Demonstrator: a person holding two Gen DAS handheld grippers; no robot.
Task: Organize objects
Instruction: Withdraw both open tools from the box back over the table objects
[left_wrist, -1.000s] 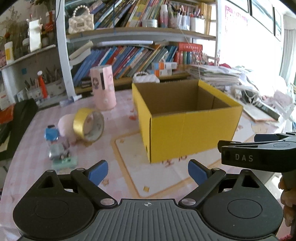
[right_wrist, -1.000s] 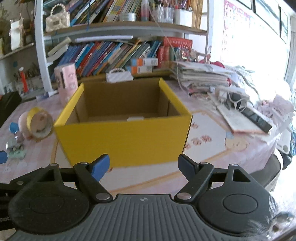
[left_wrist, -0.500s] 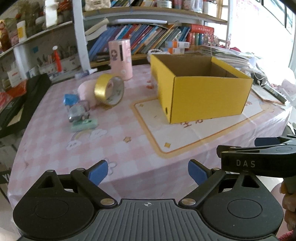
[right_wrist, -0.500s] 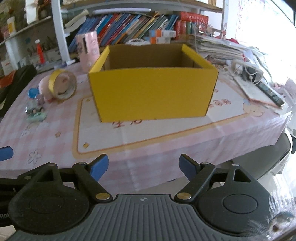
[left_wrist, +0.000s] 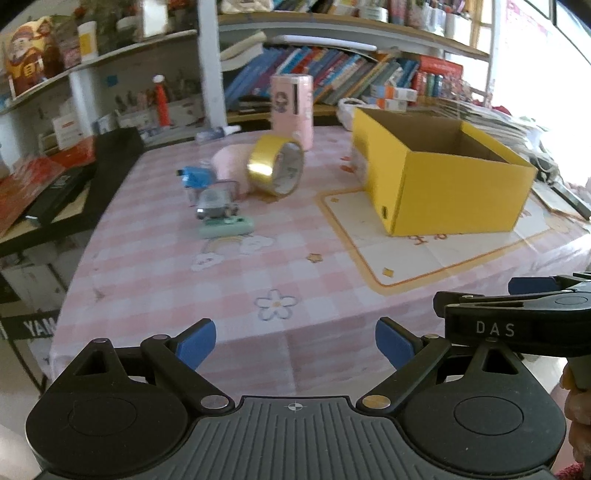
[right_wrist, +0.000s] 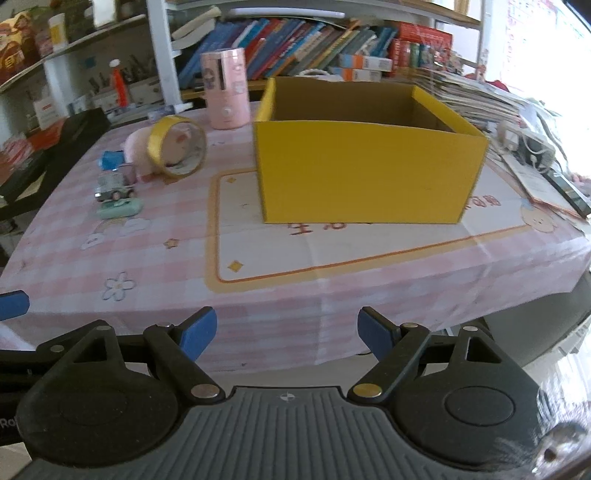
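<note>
Now the yellow box (right_wrist: 369, 162) sits farther off than a second ago, standing open-topped on the pink checked tablecloth (left_wrist: 229, 280) toward the table's right side; its inside is only partly visible. To its left, well apart from it, lie the gold tape roll (left_wrist: 276, 164) leaning on a pink plush (left_wrist: 229, 162), a blue item (left_wrist: 195, 176), a small toy car (left_wrist: 216, 206) and a mint-green case (left_wrist: 226, 226). A pink cylinder (right_wrist: 224, 90) stands upright behind them.

Both grippers have pulled back off the table's near edge. The left gripper (left_wrist: 294, 341) and right gripper (right_wrist: 287, 334) hang with jaws wide, holding nothing. Bookshelves (right_wrist: 314, 37) fill the background.
</note>
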